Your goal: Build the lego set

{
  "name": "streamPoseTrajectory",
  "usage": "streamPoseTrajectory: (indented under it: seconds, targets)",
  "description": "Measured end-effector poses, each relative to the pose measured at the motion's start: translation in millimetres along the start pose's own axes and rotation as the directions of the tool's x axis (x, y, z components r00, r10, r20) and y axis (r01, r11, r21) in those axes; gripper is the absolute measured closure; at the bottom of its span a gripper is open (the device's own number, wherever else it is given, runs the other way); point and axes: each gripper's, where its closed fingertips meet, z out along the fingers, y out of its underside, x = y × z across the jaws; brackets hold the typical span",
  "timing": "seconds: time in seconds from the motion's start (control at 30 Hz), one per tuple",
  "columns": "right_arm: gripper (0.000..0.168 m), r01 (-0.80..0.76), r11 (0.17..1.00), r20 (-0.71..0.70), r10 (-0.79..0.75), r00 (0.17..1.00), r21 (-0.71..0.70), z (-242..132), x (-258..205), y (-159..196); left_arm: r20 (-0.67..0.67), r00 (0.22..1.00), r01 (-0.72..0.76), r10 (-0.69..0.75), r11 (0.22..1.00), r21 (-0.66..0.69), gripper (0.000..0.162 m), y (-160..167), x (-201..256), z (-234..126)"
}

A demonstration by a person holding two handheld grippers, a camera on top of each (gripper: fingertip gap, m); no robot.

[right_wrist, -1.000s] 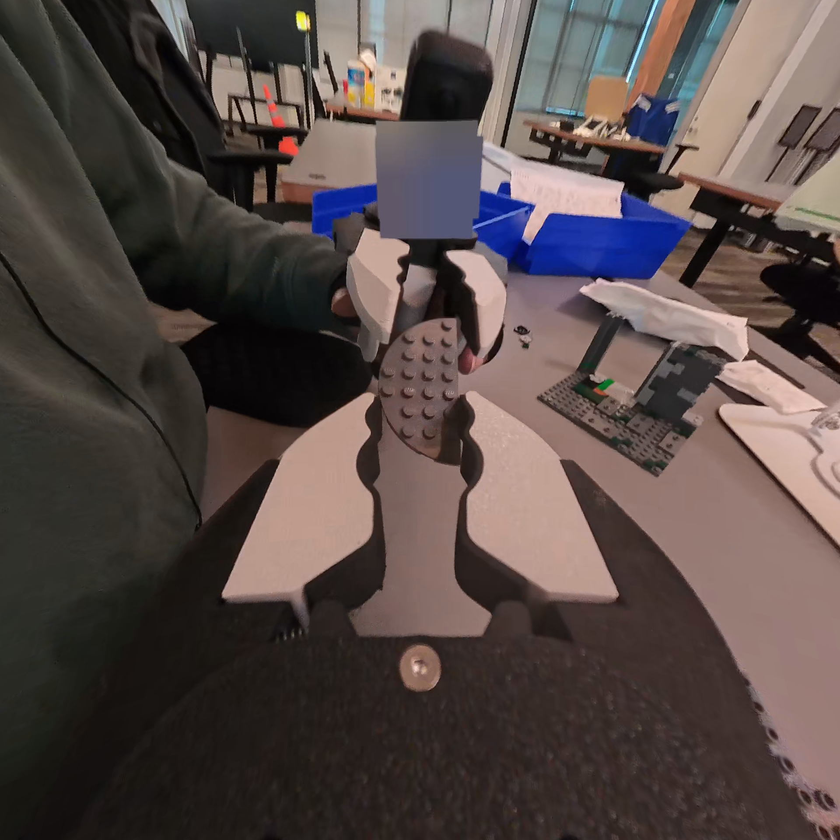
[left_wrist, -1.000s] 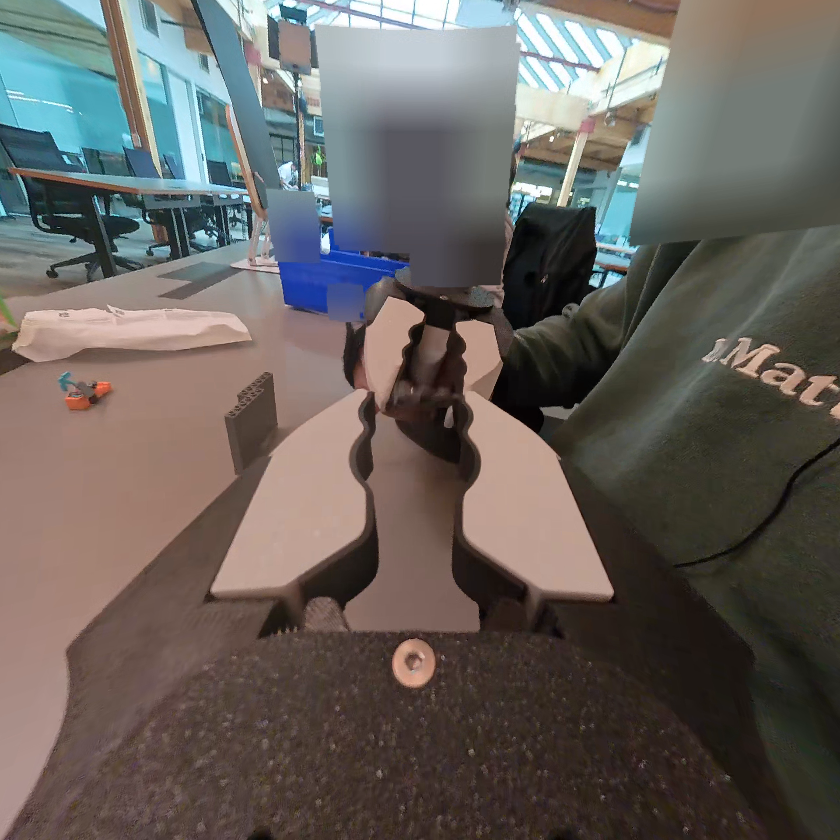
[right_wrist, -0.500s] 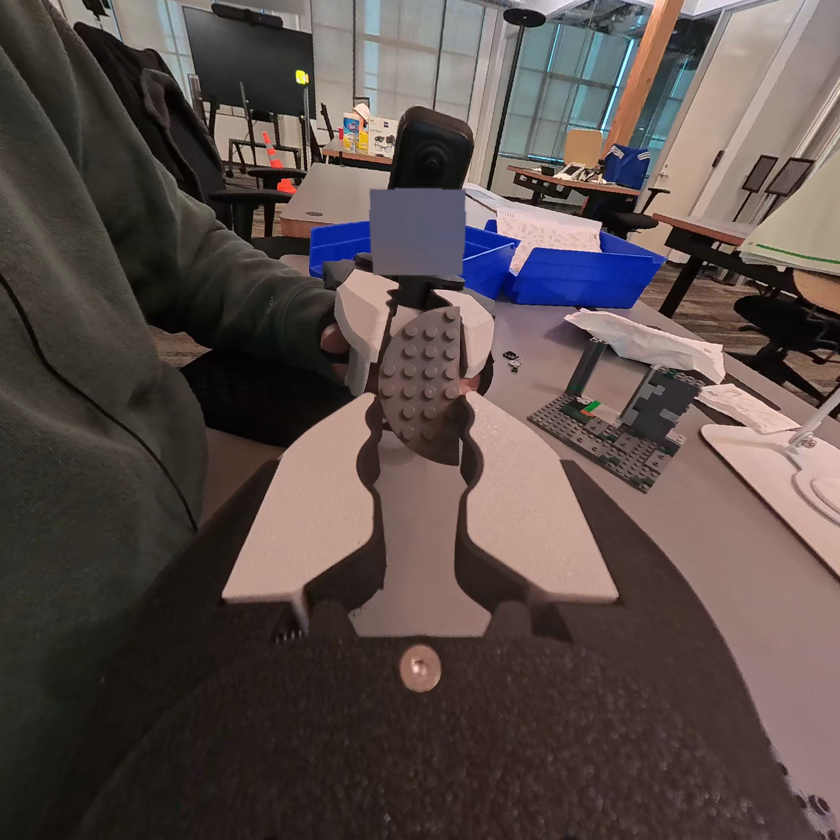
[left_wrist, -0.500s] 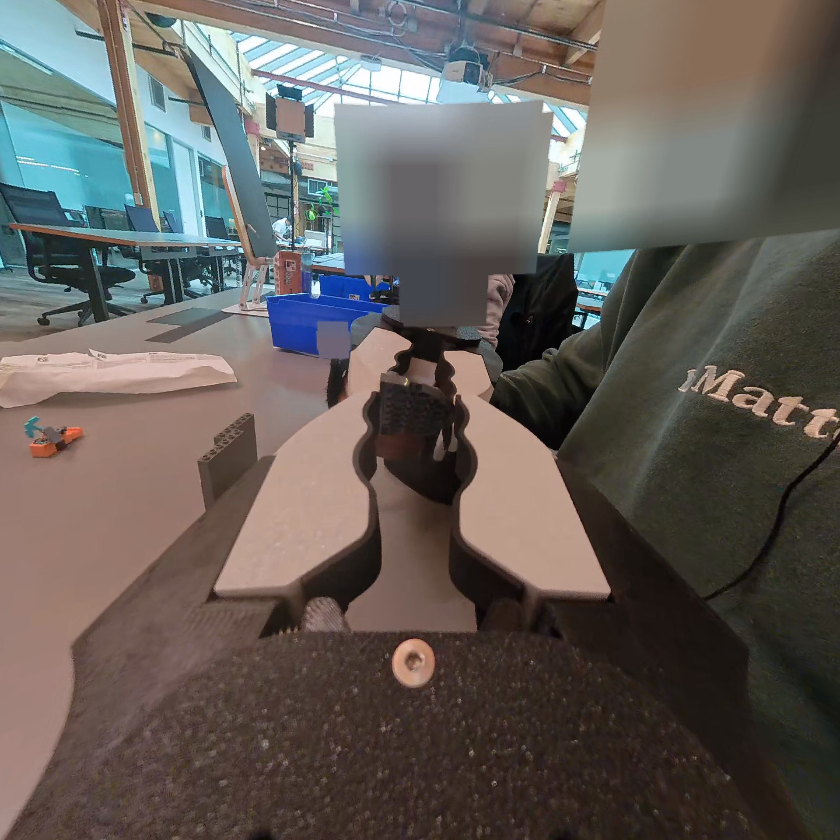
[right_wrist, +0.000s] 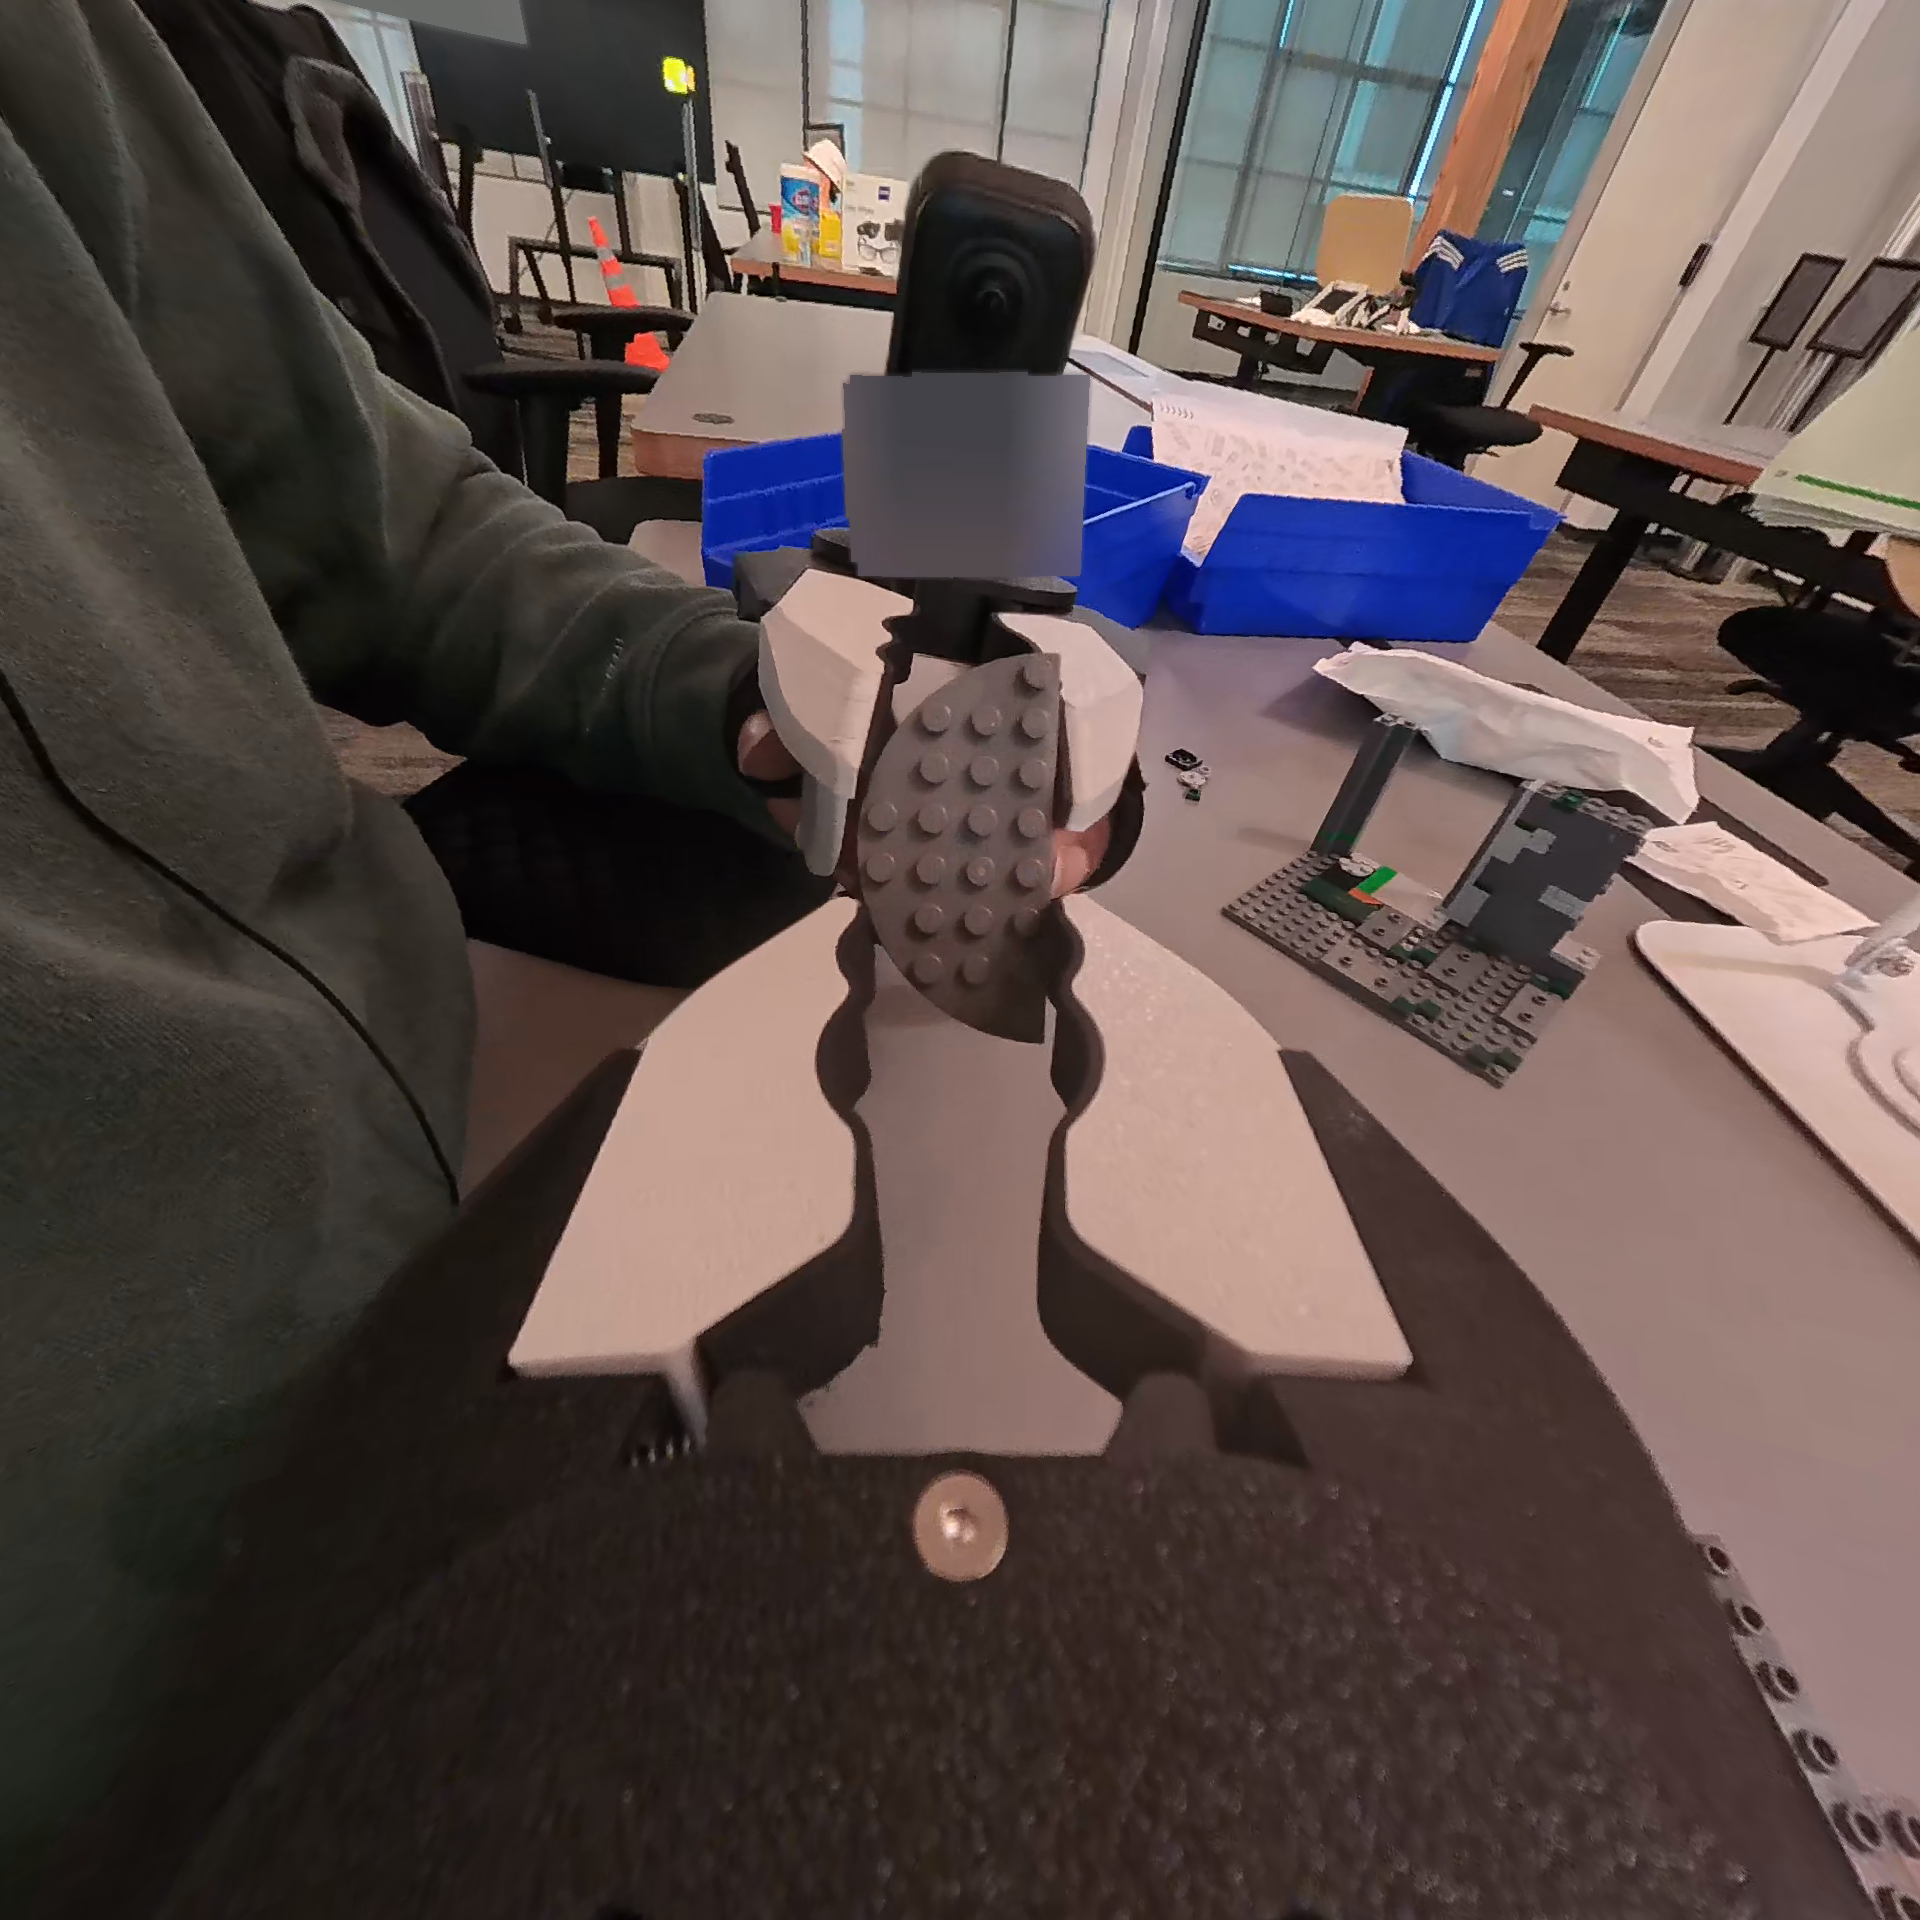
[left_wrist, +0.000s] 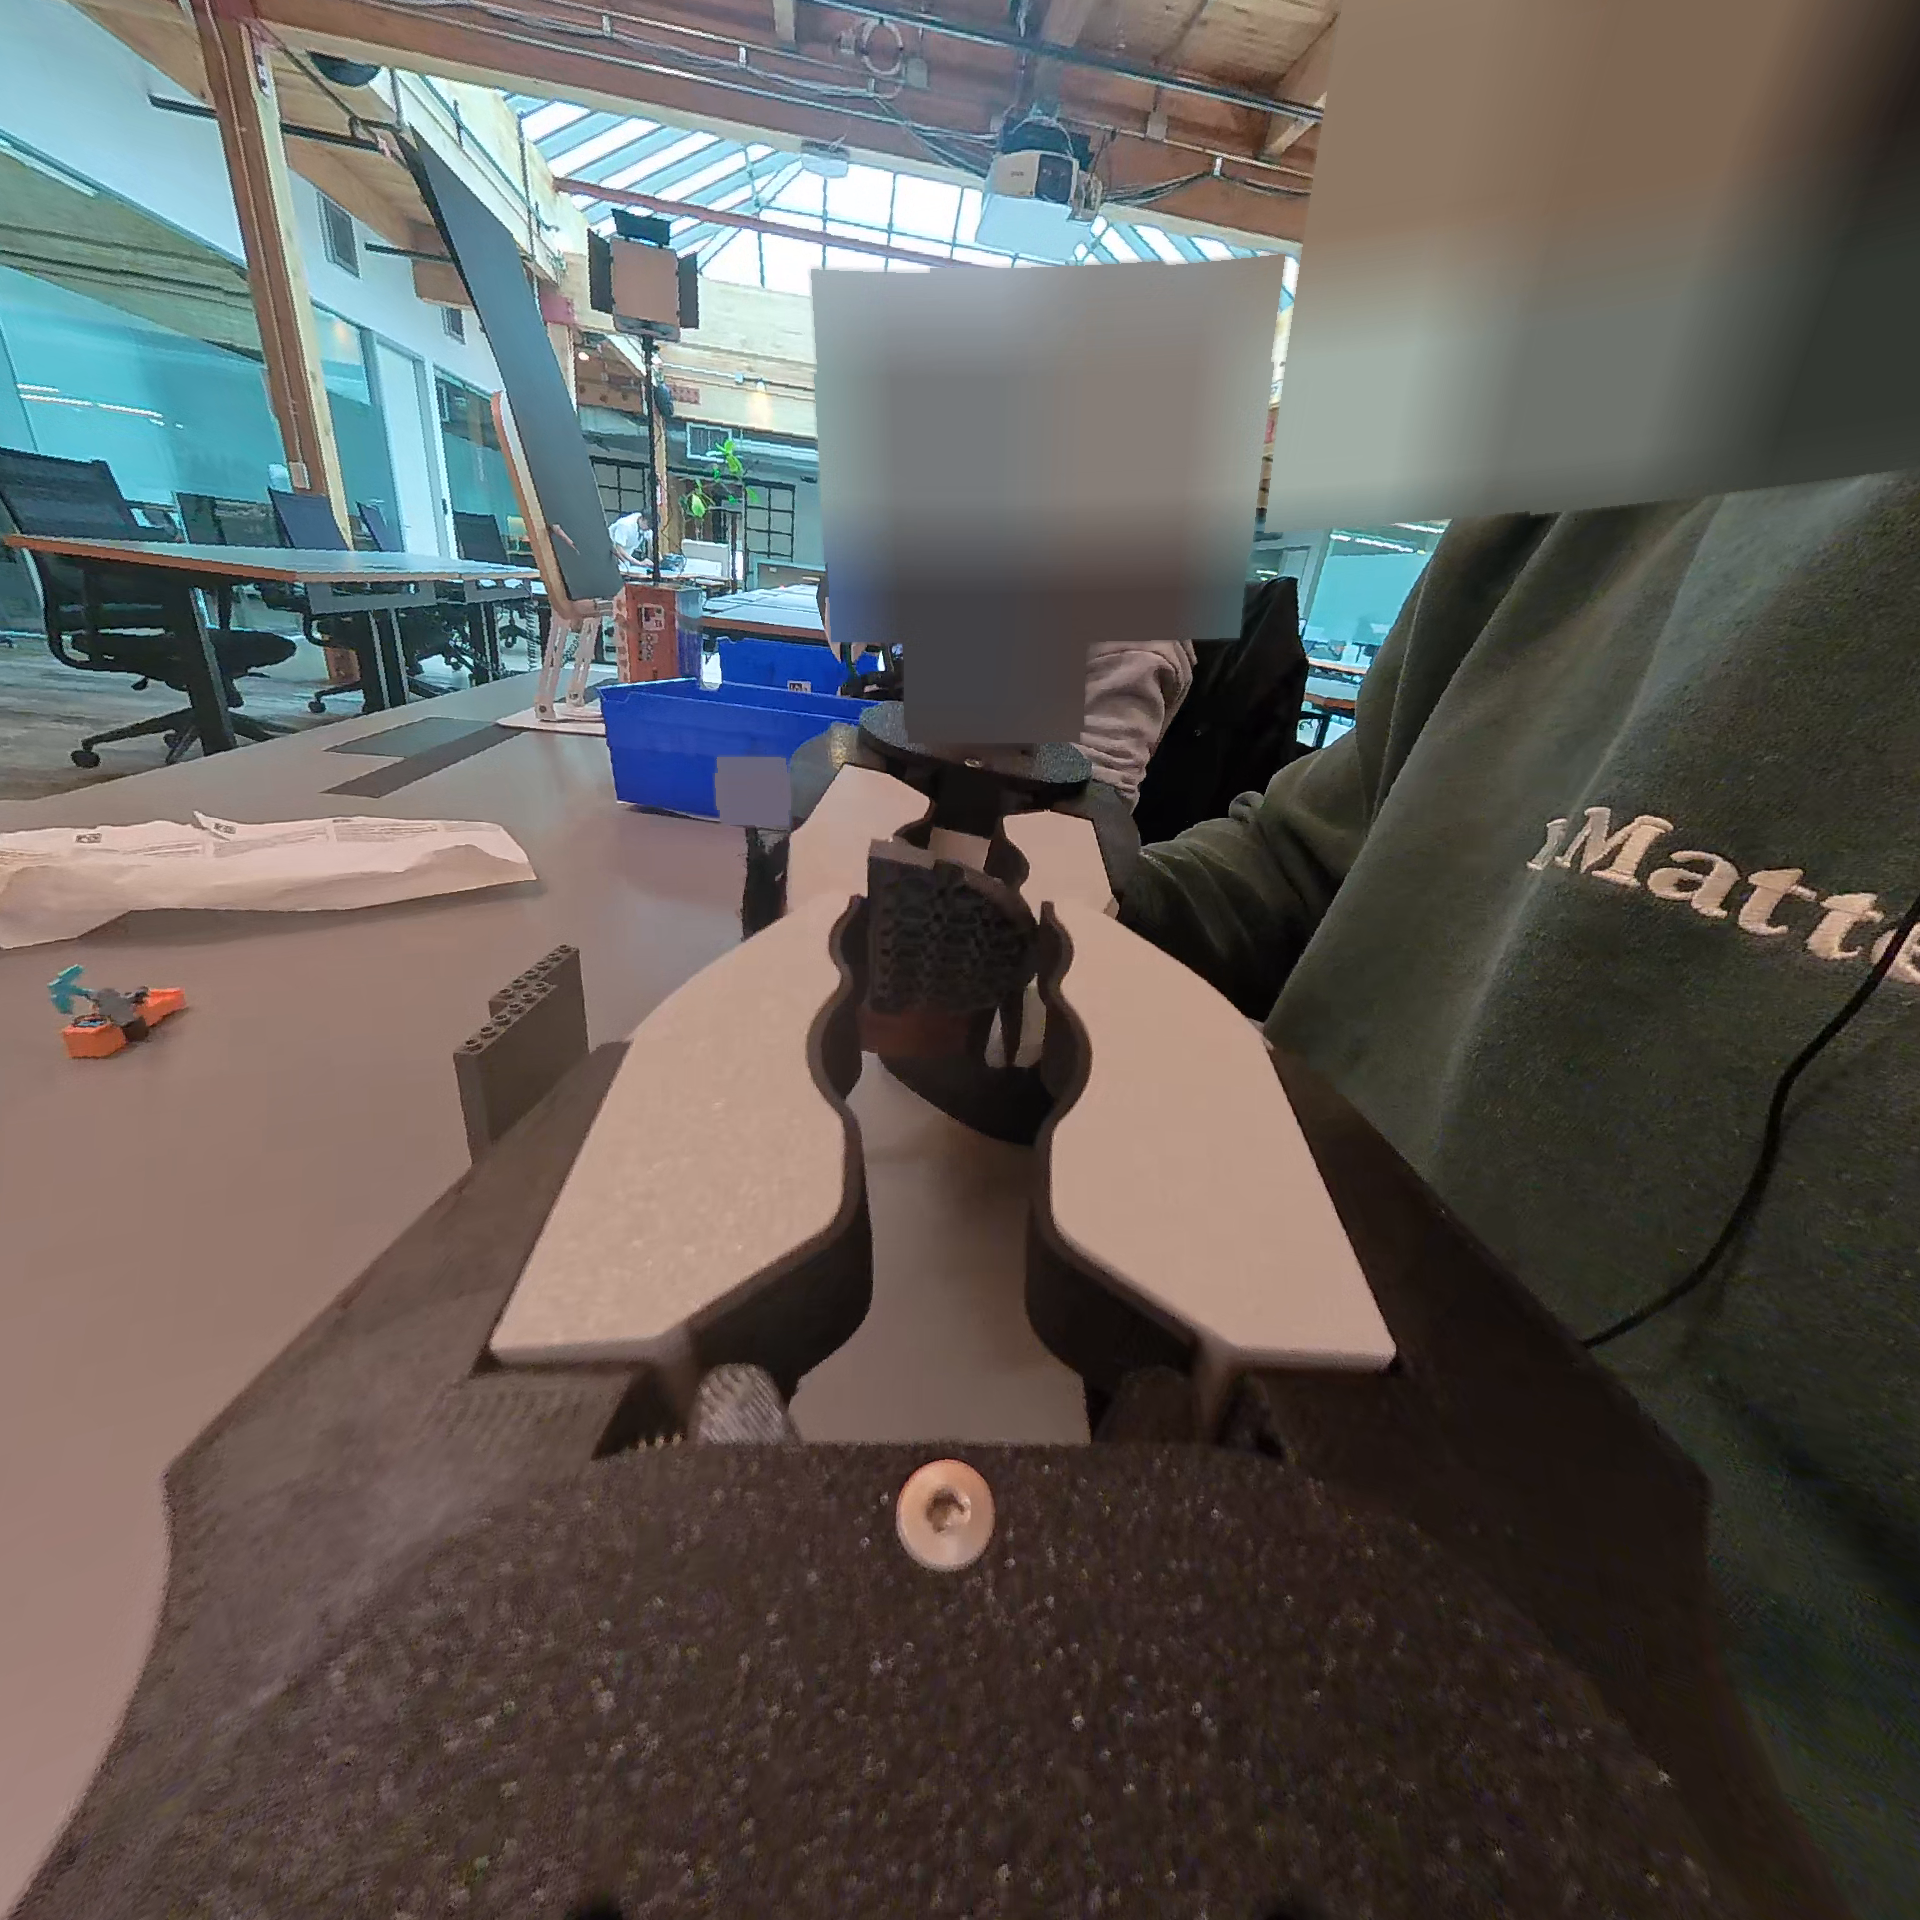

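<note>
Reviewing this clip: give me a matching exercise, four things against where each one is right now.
Things:
1. dark grey rounded studded lego plate
2. small orange and teal lego piece
3. white printed paper sheet
4. dark grey lego wall

Places:
A. standing on the grey lego baseplate
B. sticking out of a blue plastic bin
C. held in the air at the tips of the right claw
D. lying alone on the grey table

Pairs: 1-C, 2-D, 3-B, 4-A

Plate (right_wrist: 961, 831) higher (more upright)
</note>
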Motion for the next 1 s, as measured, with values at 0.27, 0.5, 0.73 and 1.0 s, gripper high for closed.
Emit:
streamPoseTrajectory:
  seconds: [0.27,0.5,0.73,1.0]
  targets:
    - [0.138,0.001,1.000,0.001,-0.001,1.000,0.017,1,0,1,0.004,1.000,-0.006,0.006,1.000,0.024,0.131,-2,-1,0]
    - [0.137,-0.016,1.000,0.003,0.016,1.000,0.009,1,0,2,0.000,1.000,0.015,-0.015,1.000,0.023,0.133,-1,-2,0]
    - [0.127,-0.006,0.957,-0.105,-0.026,0.994,-0.291,-58,58,17,0.046,0.998,0.032,-0.033,0.999,0.019,0.133,-1,-17,-13]
    - [0.126,0.048,0.578,0.020,-0.054,0.998,-0.815,-109,129,91,0.047,0.996,0.077,-0.077,0.997,0.004,0.133,10,-20,-11]
